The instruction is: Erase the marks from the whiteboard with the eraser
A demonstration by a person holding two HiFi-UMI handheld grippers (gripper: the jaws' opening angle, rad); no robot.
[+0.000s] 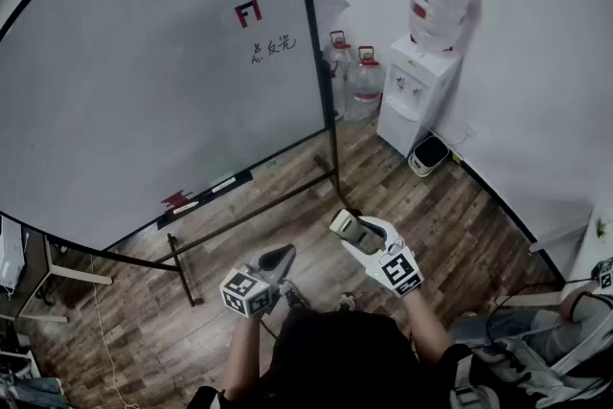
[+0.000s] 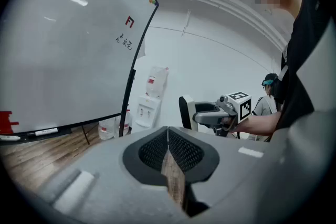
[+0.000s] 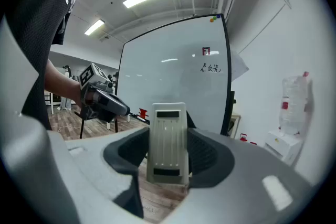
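Right claw [image 1: 364, 237] pinches the eraser [image 3: 168, 145], long axis pointing toward the whiteboard [image 3: 173, 86]; left claw [image 2: 168, 140] pressed together.

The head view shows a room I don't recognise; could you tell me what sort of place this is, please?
Probably an office or workroom, indoors: a large whiteboard on a floor stand, a water dispenser against the wall with spare water jugs beside it, and wood-plank flooring.

The right gripper [image 3: 168, 150] grips the pale eraser [image 3: 167, 136], with the marked whiteboard [image 3: 168, 78] standing beyond.
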